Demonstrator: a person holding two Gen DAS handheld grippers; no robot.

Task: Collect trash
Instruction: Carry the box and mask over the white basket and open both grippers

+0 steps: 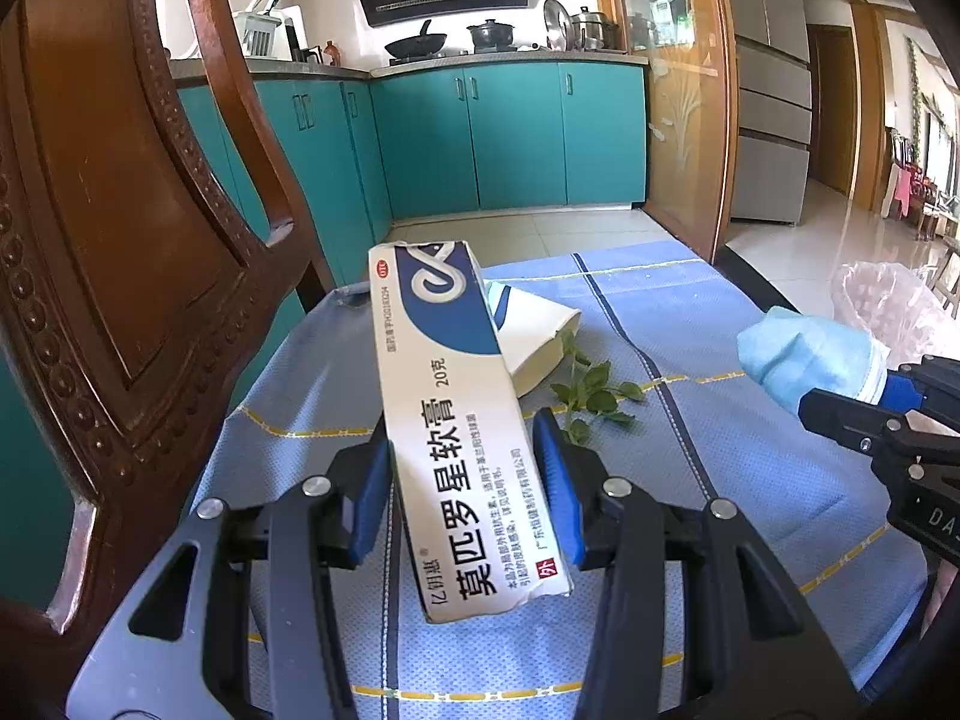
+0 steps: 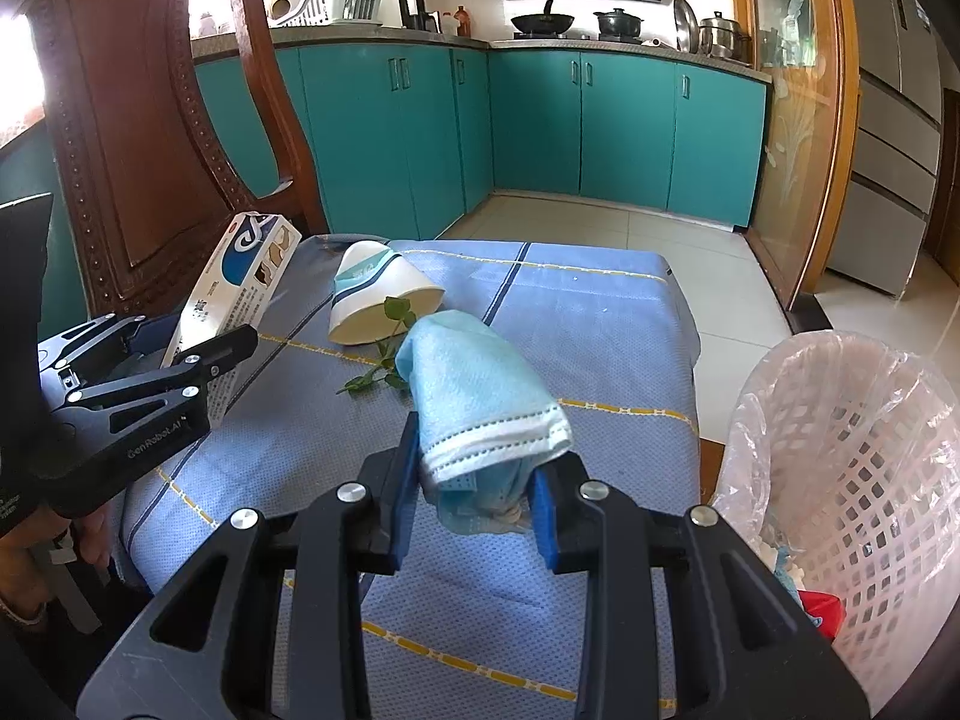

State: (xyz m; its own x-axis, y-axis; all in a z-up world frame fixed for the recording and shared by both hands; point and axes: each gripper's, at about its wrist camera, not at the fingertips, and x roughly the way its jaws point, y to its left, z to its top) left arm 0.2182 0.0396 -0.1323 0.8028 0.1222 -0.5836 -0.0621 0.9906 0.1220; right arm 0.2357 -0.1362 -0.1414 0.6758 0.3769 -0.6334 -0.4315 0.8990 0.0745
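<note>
The left tool (image 1: 462, 480) is clamped across the width of a long medicine box (image 1: 447, 396), which stands tilted above the blue-clothed surface (image 1: 690, 480), its far end leaning toward eleven o'clock in the left wrist view. The box is gripped low on its length, so most of it sticks out ahead of the pads; I judge it should be carried slowly and kept from swinging, since a long lever in a narrow grip can twist loose.

Behind it, at about one o'clock from the box, a paper cup (image 2: 384, 300) lies on its side on the surface with a leafy sprig (image 2: 384, 360) just beside its mouth. Both are still to be collected.

The right tool (image 2: 474, 498) is closed on a folded blue face mask (image 2: 474, 384), held clear of the surface, the bulk of the cloth bunched ahead of the pads.

The lined waste basket (image 2: 852, 480) stands off the surface's edge at three o'clock in the right wrist view, some rubbish already inside. The sound move, I think, is to bring the mask well over the rim before letting go, then take the box across, end down.
</note>
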